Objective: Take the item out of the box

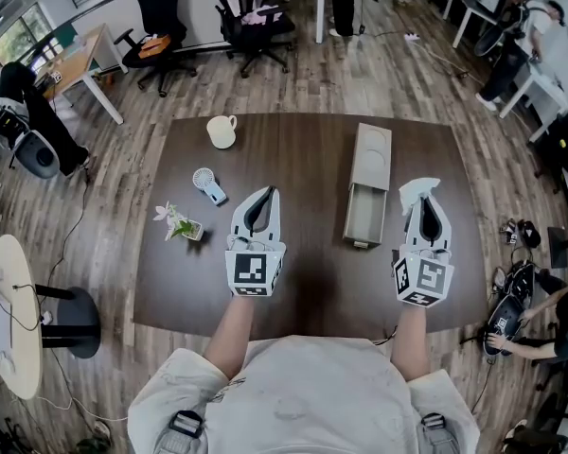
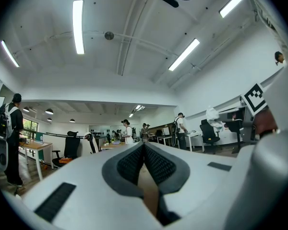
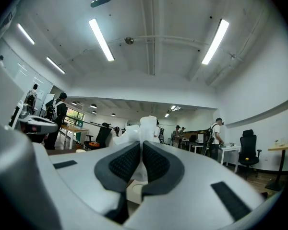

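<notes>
A tan box (image 1: 371,159) lies at the middle right of the dark table (image 1: 312,282), its drawer (image 1: 364,218) pulled out toward me and looking empty. To the right of the drawer, my right gripper (image 1: 423,197) is shut on a crumpled white item (image 1: 417,189) that sticks out past its tips. In the right gripper view the white item (image 3: 144,127) rises between the dark pads (image 3: 124,164) of the right gripper (image 3: 142,145). My left gripper (image 1: 268,193) sits left of the box, shut and empty. The left gripper view shows the left gripper (image 2: 144,148) with its pads together, pointing out into the room.
On the table's left half stand a cream mug (image 1: 221,131), a small hand fan (image 1: 207,184) and a little potted flower (image 1: 180,222). Office chairs (image 1: 256,26), desks and people ring the table. Another person crouches at the right (image 1: 559,334).
</notes>
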Demonstrator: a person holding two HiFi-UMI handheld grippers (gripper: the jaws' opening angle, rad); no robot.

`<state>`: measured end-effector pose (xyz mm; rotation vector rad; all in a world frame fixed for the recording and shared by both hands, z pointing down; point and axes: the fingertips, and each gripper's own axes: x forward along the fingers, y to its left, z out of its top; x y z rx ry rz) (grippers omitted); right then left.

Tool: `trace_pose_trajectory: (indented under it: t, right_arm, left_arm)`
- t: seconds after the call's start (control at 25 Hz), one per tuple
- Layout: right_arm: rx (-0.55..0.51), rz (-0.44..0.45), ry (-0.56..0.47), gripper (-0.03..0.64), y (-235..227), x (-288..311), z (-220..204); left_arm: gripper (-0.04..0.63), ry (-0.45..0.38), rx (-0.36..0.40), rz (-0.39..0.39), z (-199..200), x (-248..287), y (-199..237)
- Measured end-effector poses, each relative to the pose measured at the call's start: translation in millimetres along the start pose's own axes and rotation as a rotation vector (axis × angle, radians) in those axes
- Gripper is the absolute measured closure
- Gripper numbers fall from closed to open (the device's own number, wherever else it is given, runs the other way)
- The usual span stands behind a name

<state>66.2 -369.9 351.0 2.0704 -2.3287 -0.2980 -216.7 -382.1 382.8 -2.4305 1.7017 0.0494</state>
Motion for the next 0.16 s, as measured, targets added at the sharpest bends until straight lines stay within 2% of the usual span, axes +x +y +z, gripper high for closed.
trace_pose_trajectory:
  t: [0.16]
  right_arm:
    - [-0.001,0.001,0.001,0.600,-0.5,-1.2,0.1]
  left_arm:
    - [0.594,-0.008,0.004,0.002,3.4,-0.2,-1.2]
